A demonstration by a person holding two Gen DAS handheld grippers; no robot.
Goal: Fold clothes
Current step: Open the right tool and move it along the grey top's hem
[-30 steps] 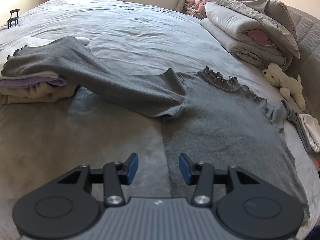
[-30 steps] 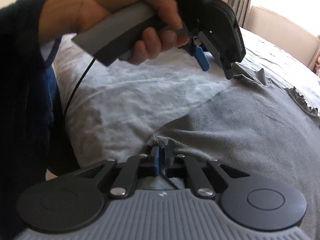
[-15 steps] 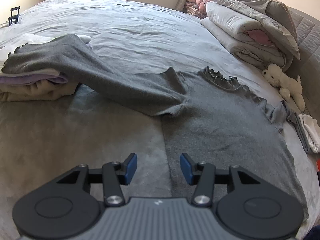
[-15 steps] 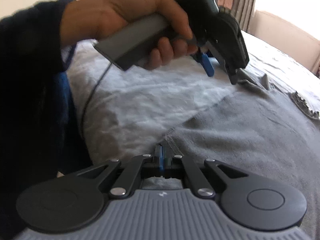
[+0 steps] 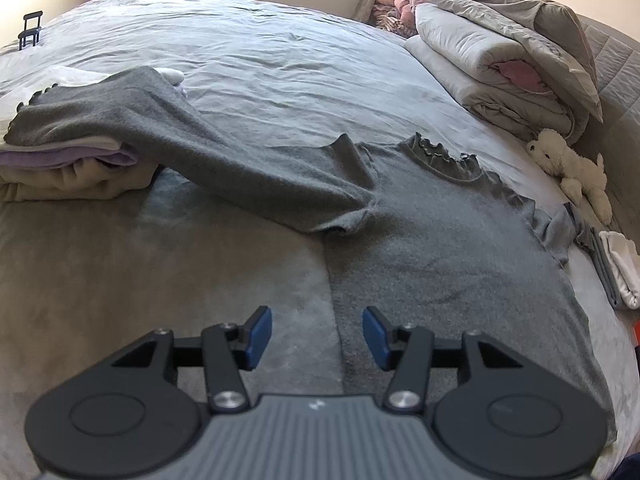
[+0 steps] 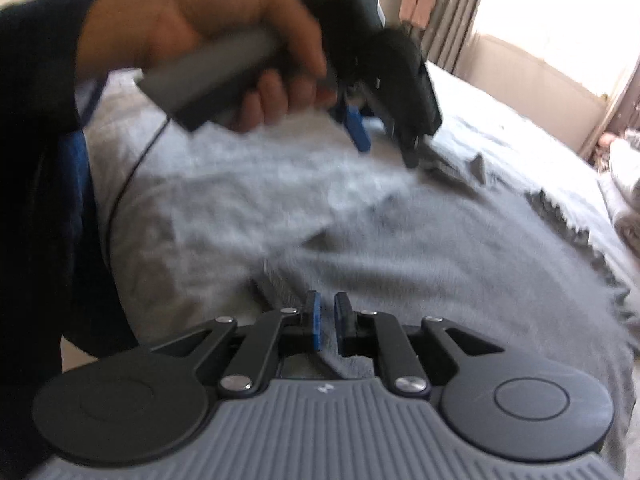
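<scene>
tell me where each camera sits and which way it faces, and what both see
left wrist: sits on the left gripper, jaws open, looking down along the grey top and across the bed; no hand or sleeve shows.
right wrist: sits on the right gripper, jaws just opening over the top's hem, facing the person's left hand and dark sleeve.
shared: the grey top and the bed.

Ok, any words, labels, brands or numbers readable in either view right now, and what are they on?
No readable text in either view.
Left gripper: a small pale mark on its grey body, a logo shape, no letters.
Right gripper: the same small mark, no letters.
Grey top, folded clothes, bedding, plush toy: no tags or print visible.
</scene>
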